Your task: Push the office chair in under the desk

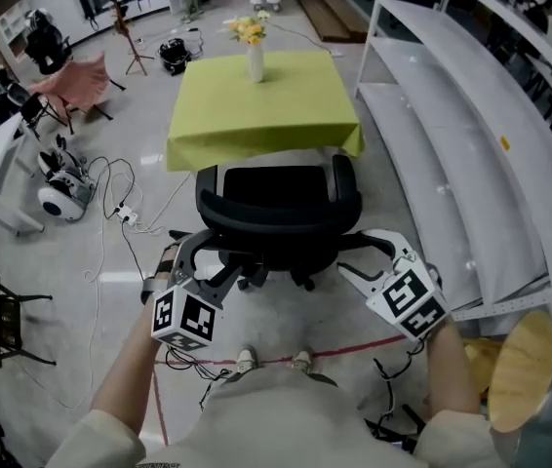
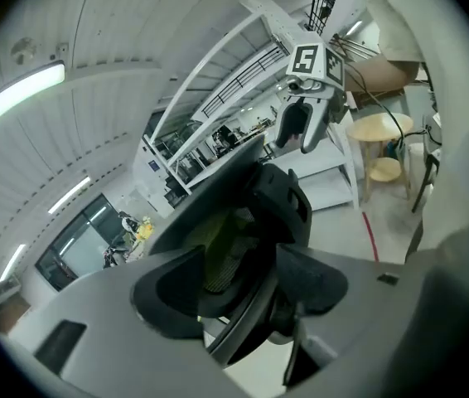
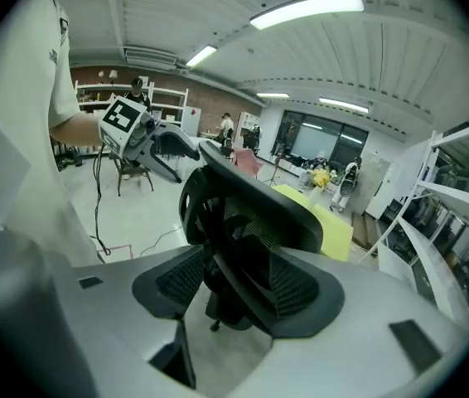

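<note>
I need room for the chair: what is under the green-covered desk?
Nothing shows there: from above, the desk is draped in a green cloth hanging over its near edge, hiding the space beneath. The office chair stands right at that edge.

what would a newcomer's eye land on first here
The black office chair stands mid-floor, facing the desk covered in bright yellow-green, a vase of yellow flowers on top. At the chair's back, the left gripper and right gripper are both open, each with an edge of the backrest between its jaws.
</note>
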{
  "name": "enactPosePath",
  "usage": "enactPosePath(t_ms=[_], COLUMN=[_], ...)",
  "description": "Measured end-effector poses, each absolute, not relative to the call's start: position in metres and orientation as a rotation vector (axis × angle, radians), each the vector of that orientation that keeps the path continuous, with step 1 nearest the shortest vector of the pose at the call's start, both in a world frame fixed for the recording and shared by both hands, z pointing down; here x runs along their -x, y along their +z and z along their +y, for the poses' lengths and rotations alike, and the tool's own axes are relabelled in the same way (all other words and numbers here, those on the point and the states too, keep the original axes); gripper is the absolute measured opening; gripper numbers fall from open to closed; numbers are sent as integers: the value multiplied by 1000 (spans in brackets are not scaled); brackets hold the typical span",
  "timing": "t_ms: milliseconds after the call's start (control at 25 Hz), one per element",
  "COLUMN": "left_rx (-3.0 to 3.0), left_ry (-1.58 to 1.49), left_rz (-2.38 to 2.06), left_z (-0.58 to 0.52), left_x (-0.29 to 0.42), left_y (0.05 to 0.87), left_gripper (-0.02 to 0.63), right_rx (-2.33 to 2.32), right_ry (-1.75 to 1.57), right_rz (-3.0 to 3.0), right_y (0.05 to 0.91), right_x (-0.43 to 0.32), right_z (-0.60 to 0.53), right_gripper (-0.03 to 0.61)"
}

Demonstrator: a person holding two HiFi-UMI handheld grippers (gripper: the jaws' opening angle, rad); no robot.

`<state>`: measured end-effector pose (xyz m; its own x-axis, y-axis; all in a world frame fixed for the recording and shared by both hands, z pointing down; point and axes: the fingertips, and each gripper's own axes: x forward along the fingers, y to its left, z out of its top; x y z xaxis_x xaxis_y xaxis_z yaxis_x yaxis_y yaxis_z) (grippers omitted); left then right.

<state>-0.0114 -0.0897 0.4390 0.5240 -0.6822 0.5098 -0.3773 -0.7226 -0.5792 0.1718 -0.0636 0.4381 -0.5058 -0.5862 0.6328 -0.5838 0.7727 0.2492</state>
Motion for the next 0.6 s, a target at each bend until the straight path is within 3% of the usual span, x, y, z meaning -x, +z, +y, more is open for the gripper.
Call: enactPosePath(t_ms=[600], left_rx=[2356], left_ry=[-1389], left_rz=[688], left_z=[-116], left_x=[31], left_y=[537], left_gripper=[298], right_rx=[-831], right_ry=[87], right_rz=[-2072], right_y=[532], right_x=[-195], right_z=[-94], right_gripper=[264])
